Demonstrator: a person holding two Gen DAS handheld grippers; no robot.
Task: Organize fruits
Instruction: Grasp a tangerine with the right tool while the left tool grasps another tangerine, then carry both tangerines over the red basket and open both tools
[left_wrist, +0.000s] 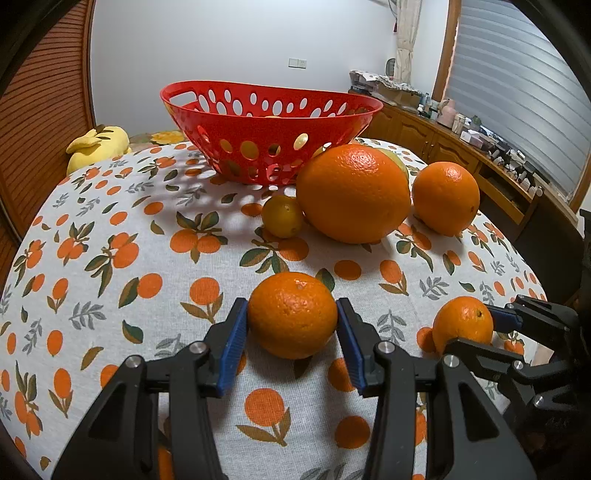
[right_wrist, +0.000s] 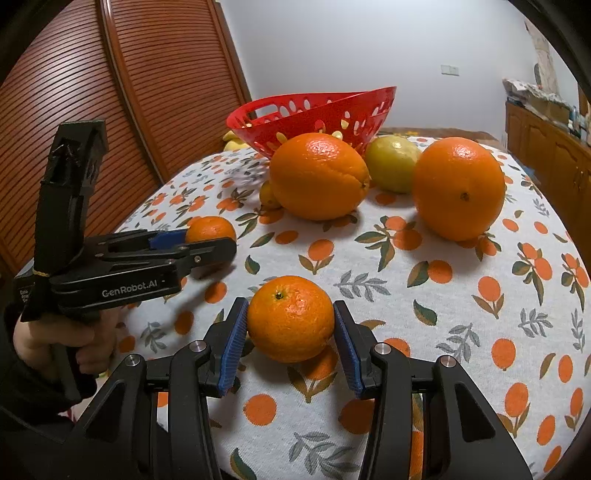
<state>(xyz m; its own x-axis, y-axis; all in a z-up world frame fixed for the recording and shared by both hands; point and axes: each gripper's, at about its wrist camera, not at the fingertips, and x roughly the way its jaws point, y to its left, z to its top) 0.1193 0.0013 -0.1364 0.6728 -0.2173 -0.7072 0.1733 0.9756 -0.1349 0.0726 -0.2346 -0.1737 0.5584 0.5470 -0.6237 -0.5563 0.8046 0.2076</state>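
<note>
Left wrist view, left to right, with the red basket as landmark. A yellow plush toy lies to the left of the basket at the tabletop edge. The perforated basket stands at the far side of the printed cloth; pale fruit shows through its holes. In front of the basket sits 1 small yellow citrus, touching or nearly touching 1 large orange at its right. A second orange stands further right of the basket, apart from the large one. Well in front of the basket, the left gripper has its jaws set on either side of 1 mandarin, each blue pad against or just beside the peel; the fruit rests on the cloth. At lower right, the right gripper brackets a second mandarin in the same way.

Right wrist view: the left gripper, in a hand, reaches the first mandarin left of the basket. A greenish-yellow fruit lies in front of the basket, between the 2 oranges. The right gripper jaws meet the sides of the second mandarin.
</note>
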